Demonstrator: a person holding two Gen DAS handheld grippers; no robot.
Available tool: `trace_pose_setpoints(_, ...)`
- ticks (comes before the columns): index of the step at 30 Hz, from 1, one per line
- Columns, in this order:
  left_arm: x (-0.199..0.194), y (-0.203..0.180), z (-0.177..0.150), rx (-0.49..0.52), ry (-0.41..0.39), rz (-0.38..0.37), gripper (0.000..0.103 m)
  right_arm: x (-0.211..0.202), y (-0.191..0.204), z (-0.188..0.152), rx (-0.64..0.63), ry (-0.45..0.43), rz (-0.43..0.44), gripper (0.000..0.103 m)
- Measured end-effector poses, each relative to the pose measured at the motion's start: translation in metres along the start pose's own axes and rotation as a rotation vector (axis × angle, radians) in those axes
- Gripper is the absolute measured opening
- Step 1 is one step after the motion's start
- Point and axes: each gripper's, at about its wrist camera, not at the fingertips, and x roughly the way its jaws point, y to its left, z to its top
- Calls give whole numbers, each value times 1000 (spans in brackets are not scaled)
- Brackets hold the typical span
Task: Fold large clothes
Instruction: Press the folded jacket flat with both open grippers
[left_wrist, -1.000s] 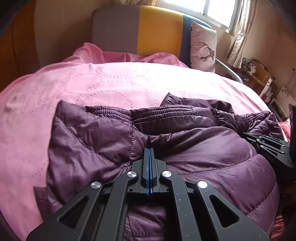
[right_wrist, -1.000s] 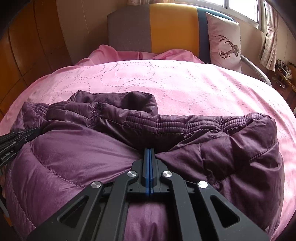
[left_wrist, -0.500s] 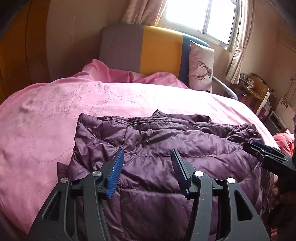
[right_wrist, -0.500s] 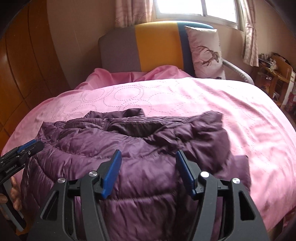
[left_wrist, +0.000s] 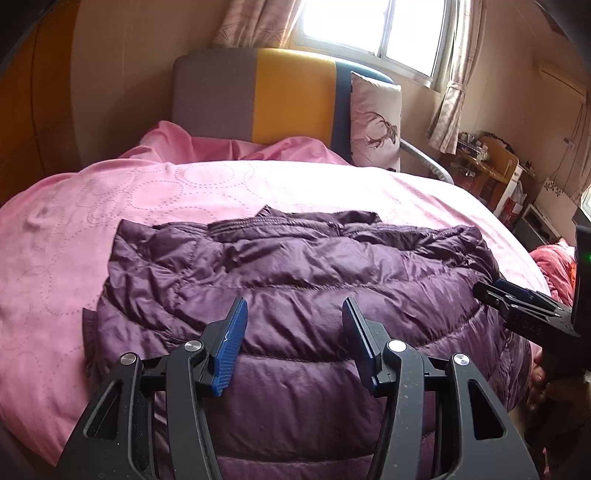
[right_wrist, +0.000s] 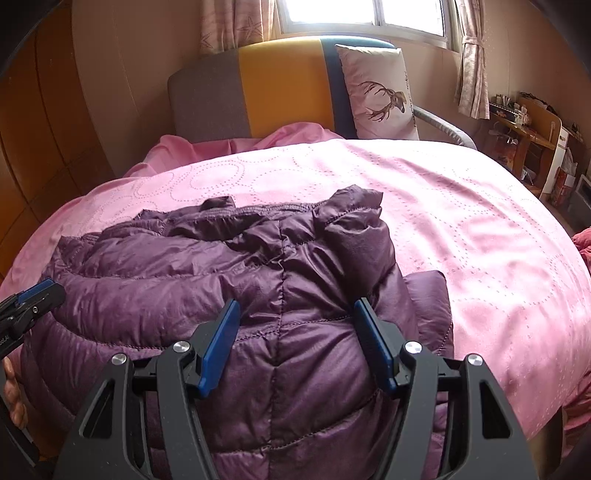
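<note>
Jacket (left_wrist: 295, 288) in dark purple, quilted and puffy, lies folded in a thick bundle on the pink bedspread (left_wrist: 184, 192), near the edge of the bed closest to the cameras. The left gripper (left_wrist: 293, 317) is just above its near part with the blue-padded fingers (left_wrist: 231, 343) spread wide, holding nothing. The right gripper (right_wrist: 297, 321) is over the other end of the jacket, its fingers also wide apart and empty. A deer-print pillow (right_wrist: 380, 92) leans against the striped headboard (right_wrist: 273, 88).
</note>
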Motion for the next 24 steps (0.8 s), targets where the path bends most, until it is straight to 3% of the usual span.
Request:
trace_pose_setpoints(11,51,-3,-12,7,95,1,52,25,-20,-12,60,17,44,65)
trace_pose_setpoints(20,73,-1,-29,32,53,25,52,28,-22,-17,69,-5,50,65)
trace_pose_setpoints(22,71,-2,-28,37,56,31,52,20,-23,-15,83,4,54,68)
trace_pose_setpoints(24,62,0,-24,17,63,21,52,4,-27,-12,110,-6,72,79)
